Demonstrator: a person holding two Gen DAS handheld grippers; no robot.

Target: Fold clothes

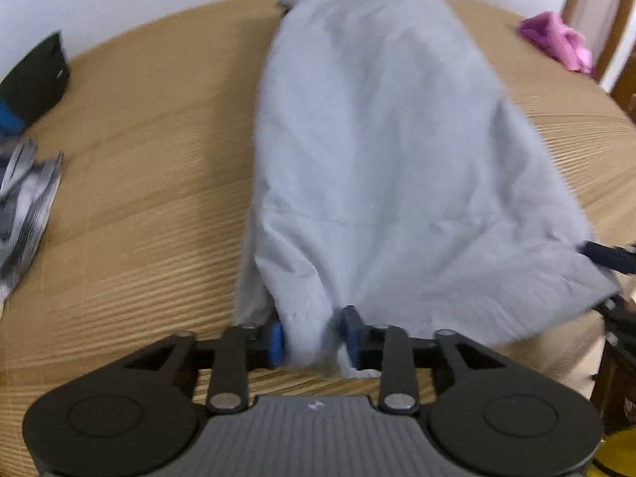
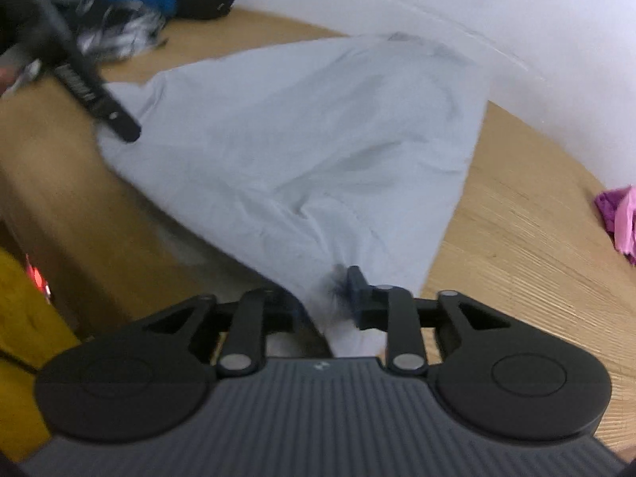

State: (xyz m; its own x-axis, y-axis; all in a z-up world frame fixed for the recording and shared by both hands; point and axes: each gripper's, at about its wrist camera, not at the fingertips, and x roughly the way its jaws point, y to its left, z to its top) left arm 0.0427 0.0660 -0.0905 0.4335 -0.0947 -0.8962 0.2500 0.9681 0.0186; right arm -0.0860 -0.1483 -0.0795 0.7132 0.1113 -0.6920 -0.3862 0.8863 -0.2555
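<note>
Gripping pale grey garment [image 1: 373, 151] edge: left hand-held gripper [image 1: 314, 338], right hand-held gripper [image 2: 326, 302]; no containers visible.

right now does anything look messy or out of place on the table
Nothing damaged or spilled. The grey shirt is bunched where each tool grips it. Unfolded clothes sit at the table's edges: a striped heap on one side, a pink garment at the other.

Left hand-held gripper [image 1: 314, 338] clamped, right hand-held gripper [image 2: 330, 302] clamped, both low

Tan ribbed table [image 1: 139, 167], white wall [image 2: 437, 8], yellow object [image 2: 20, 338]
</note>
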